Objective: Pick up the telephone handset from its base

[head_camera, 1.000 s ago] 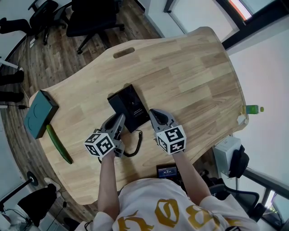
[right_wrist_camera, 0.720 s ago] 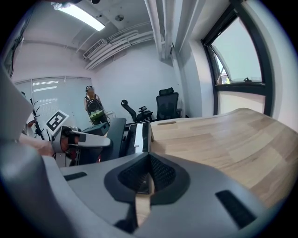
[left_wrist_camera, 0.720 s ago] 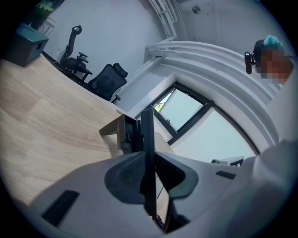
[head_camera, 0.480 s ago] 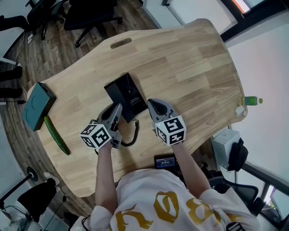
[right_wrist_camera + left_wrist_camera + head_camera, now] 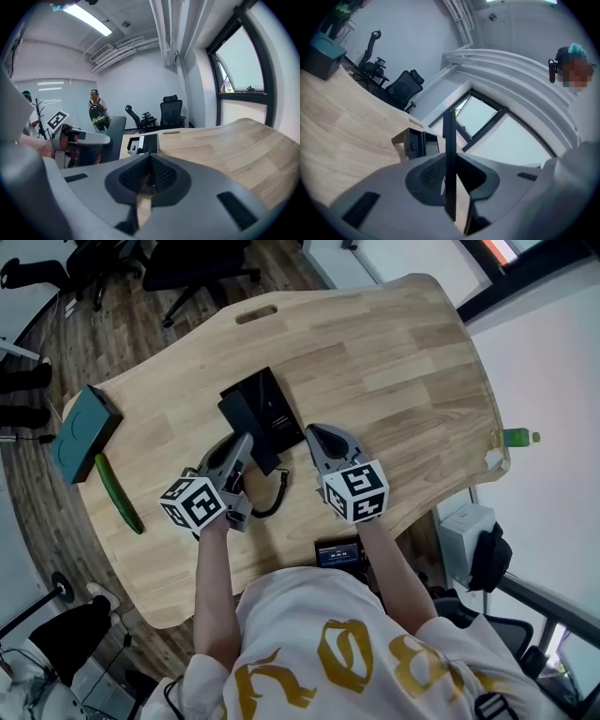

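While its jaws have just been closing, the left gripper (image 5: 242,448) clamps the handset (image 5: 449,154) edge-on, just left of the base (image 5: 279,413) at centre frame.
The right gripper (image 5: 319,437), jaws together, holds nothing. Likely risks: the thin handset twists out of the grip, or the cord (image 5: 275,500) drags the base across the table (image 5: 394,362).

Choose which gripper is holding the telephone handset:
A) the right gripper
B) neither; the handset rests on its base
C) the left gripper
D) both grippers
C: the left gripper has the thin dark handset clamped between its jaws, which have just been closing, while the right gripper is shut with nothing between its jaws.
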`<state>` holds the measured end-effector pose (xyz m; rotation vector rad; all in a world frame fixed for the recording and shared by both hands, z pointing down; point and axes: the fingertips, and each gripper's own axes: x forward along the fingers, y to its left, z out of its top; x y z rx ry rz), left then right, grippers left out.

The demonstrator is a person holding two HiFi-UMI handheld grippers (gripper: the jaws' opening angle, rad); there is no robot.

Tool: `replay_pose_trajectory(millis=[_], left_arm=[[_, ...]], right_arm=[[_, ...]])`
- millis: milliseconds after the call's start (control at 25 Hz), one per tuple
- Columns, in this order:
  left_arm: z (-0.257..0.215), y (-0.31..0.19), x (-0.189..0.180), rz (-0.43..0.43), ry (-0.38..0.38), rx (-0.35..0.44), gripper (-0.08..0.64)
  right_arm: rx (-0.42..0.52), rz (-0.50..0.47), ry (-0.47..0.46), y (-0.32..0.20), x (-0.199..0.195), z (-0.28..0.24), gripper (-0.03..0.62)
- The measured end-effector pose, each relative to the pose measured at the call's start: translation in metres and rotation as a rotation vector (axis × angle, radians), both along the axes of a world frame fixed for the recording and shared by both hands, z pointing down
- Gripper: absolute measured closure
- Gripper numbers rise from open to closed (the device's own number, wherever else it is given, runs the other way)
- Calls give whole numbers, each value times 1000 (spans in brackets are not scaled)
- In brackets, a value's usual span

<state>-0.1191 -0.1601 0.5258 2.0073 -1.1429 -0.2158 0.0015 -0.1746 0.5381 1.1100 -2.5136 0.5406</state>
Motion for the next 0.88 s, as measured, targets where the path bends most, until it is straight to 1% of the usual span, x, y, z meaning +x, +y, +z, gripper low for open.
replay_pose_trajectory(millis=[240, 320, 440, 560, 760, 880], left_arm=[[-18, 13, -2, -28, 51, 22, 488], [-25, 19, -2, -28, 53, 31, 488], [-39, 28, -6, -27, 43, 56, 488], [-53, 39, -8, -26, 54, 81, 488], [-71, 58, -6, -11, 103, 115, 488], [-77, 67, -3, 2, 114, 131, 488]], right_arm=[[34, -5, 6, 10, 10, -17, 588], [56, -2, 6, 15, 11, -25, 588], [115, 20, 11, 18, 14, -39, 588], [155, 31, 10, 23, 17, -52, 588], [177, 46, -23, 35, 18, -68, 588], [198, 40, -41, 44, 15, -78, 588]])
